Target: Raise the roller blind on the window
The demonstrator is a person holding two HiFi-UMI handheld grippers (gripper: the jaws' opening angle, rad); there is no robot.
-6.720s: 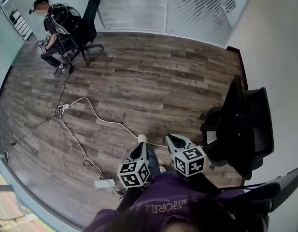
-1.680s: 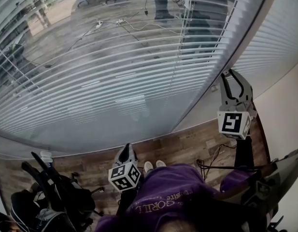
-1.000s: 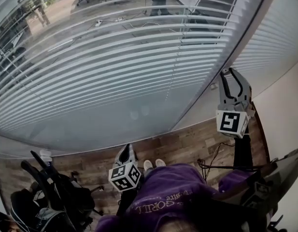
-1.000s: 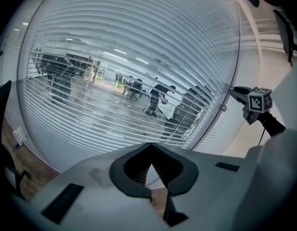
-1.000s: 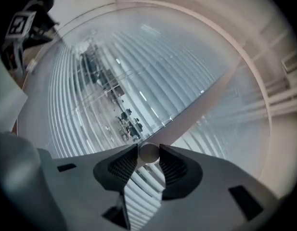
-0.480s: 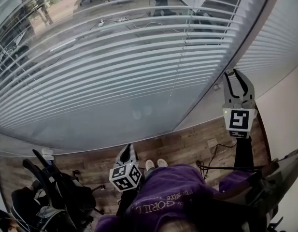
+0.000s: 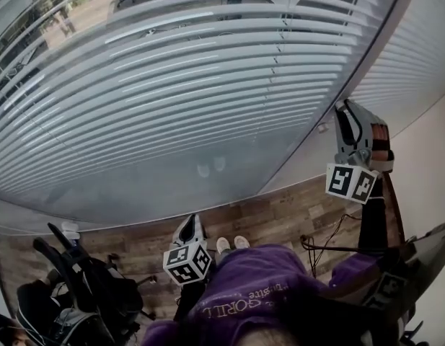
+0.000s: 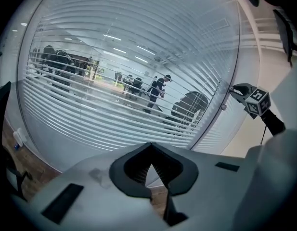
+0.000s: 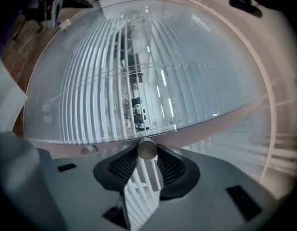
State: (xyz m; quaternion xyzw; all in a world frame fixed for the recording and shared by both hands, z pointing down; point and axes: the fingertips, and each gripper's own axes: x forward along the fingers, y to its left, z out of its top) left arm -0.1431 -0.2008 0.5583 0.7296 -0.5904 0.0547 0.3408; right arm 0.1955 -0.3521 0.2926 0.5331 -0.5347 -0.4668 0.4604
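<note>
Head view: left gripper (image 7: 189,222) hangs low, jaws pressed together, empty. The blind (image 7: 172,85) stays fully down. At right, the right gripper (image 7: 345,108), pinching a round knob (image 9: 147,149) on the frame (image 9: 206,126), has just rolled over, likely a first turn toward raising it.

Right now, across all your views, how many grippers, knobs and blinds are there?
Grippers: 2 (left gripper, right gripper)
Knobs: 2 (held knob in the right gripper, free knob beside it)
Blinds: 2 (wide blind, side blind)
Total: 6
</note>
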